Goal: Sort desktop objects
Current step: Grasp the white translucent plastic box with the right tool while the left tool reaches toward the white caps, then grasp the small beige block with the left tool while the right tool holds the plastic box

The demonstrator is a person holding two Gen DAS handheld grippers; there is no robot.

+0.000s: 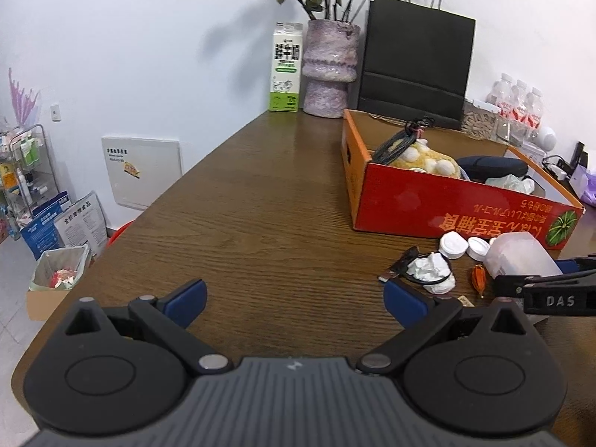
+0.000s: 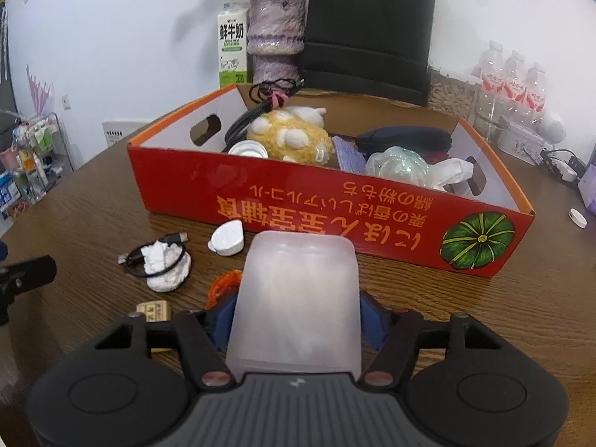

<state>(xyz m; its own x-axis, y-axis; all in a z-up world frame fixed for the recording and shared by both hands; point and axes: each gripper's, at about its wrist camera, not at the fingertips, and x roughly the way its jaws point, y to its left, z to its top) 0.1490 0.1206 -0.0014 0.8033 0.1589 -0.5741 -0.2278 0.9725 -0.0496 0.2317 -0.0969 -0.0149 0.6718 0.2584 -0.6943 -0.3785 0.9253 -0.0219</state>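
Caps [image 1: 453,244]: two | right tool [image 2: 296,322]: clamps one frosted container [image 2: 298,298] | left tool [image 1: 296,300]: wide, empty

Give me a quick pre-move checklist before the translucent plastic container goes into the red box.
1. Translucent container between the right hand-held gripper's pads: ok.
2. Pads firmly pressing its sides: cannot tell; the container hides the contact.
3. Free room in the red box: ok, bare floor shows at its far side, behind the plush toy.
4. Path to the box: ok, only the white cap lies low ahead on the left.
5. Left hand-held gripper out of the way: ok, open over bare table.
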